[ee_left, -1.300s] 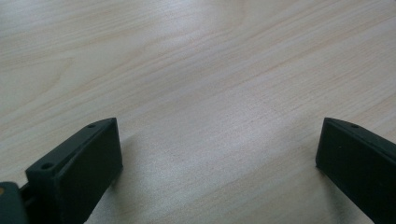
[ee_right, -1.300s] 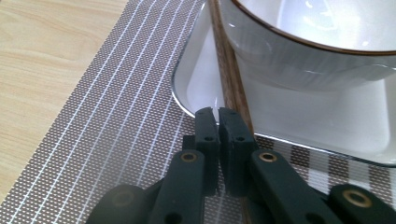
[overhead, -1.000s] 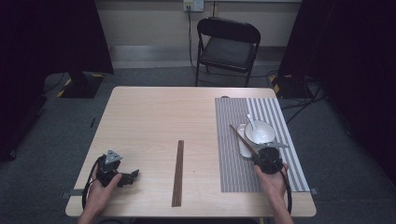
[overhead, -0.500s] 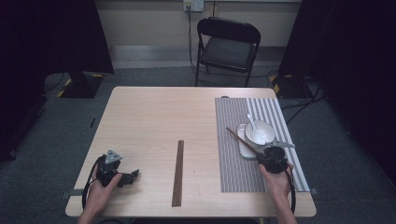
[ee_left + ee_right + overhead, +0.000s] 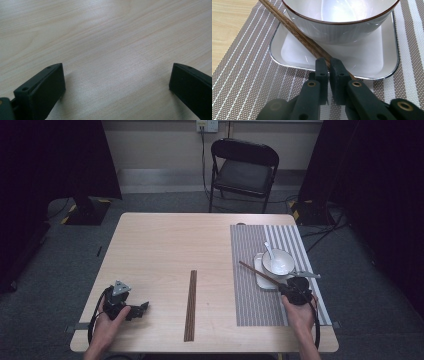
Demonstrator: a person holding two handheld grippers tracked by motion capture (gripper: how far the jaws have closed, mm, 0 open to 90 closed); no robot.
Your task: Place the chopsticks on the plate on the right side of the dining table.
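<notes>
Two claws on the counter [image 5: 165, 245]: right claw [image 5: 329, 65] is clenched on a chopstick [image 5: 294, 33] slanting over the plate [image 5: 287, 50], against the bowl [image 5: 332, 27] on the mat [image 5: 250, 295]. Left claw [image 5: 142, 309] rests released on bare wood. More chopsticks [image 5: 190, 304] lie mid-counter, well apart from both.

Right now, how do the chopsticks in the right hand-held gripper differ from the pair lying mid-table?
The held chopsticks lie diagonal, clamped at one end by the right hand-held gripper, passing over the white plate beside the bowl. The loose chopsticks lie flat on bare wood, running near to far, untouched. Both pairs are dark brown wood.
</notes>
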